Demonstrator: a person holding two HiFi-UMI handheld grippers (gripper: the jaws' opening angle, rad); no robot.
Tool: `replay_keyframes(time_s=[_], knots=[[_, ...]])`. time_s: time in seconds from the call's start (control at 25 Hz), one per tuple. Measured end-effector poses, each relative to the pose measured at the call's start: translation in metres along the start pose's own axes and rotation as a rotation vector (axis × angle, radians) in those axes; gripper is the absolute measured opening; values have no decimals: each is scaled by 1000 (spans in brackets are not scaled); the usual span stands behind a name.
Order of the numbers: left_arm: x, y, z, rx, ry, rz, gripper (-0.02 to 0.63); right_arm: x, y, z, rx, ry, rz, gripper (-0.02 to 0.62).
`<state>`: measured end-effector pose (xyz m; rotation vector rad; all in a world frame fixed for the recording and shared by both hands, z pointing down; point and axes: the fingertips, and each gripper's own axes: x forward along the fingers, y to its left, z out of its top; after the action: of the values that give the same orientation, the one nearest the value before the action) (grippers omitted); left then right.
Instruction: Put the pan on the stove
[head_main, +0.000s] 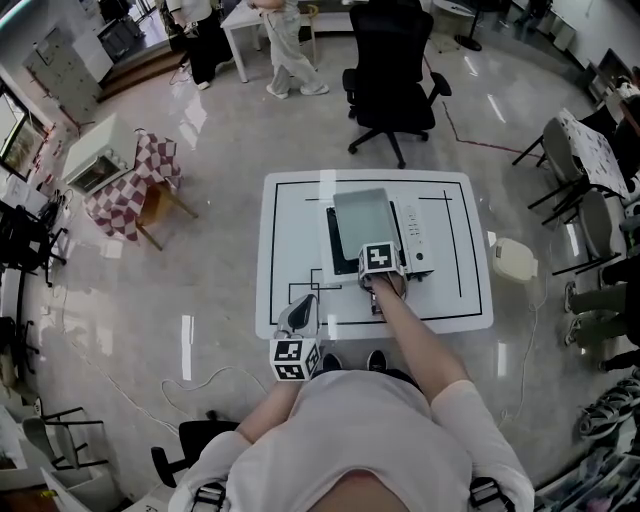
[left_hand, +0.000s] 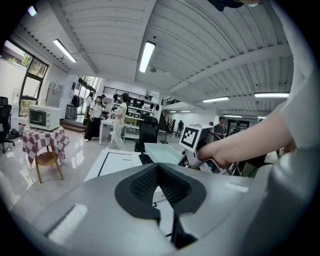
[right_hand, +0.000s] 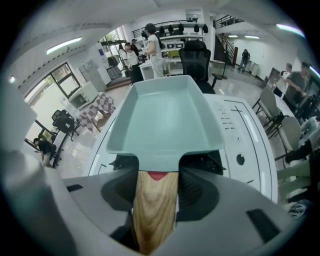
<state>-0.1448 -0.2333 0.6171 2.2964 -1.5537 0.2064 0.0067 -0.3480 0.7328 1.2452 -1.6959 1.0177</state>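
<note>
View from above and along each claw. The right claw (right_hand: 156, 175) is clamped on the wooden handle (right_hand: 154, 210) of the pan (right_hand: 165, 117), one pad on each side of the handle. This grip keeps the pale green rectangular tray level and out in front of the hand. The pan lies over the black top of the stove (right_hand: 235, 145), with the dark grate showing just under its near rim. Whether it already rests there or is held just above cannot be told. Gripping the handle far from the tray plausibly lets the carrier lower the pan without the claw meeting the stove. The stove's white control strip with its knob (right_hand: 240, 159) stays uncovered to the right of the pan.

The left claw (left_hand: 159, 170) has its pads drawn together with nothing between them. It is held back at the near edge of the desk (head_main: 290, 230), clear of the work and apparently idle.

Count: one pan, one handle, one stove, one visible knob, one desk and two claws, each bearing one marker cube.
</note>
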Motion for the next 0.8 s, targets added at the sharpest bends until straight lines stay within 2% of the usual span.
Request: replay_keyframes(time_s=[0.16,0.28,0.6,0.8], knots=[[2,2,-5,-36,17,-6,11,-2,2,7,-50,-1,-20,193],[3,5,-9,-69,35,-4,11,1,6,9,-29,-2,-20,193],[3,3,-12,-86,46,-8,11,1,9,10,3,-4,-14,193],[4,2,-10,-82,44,-11,11,3,10,8,60,-4,9,195]])
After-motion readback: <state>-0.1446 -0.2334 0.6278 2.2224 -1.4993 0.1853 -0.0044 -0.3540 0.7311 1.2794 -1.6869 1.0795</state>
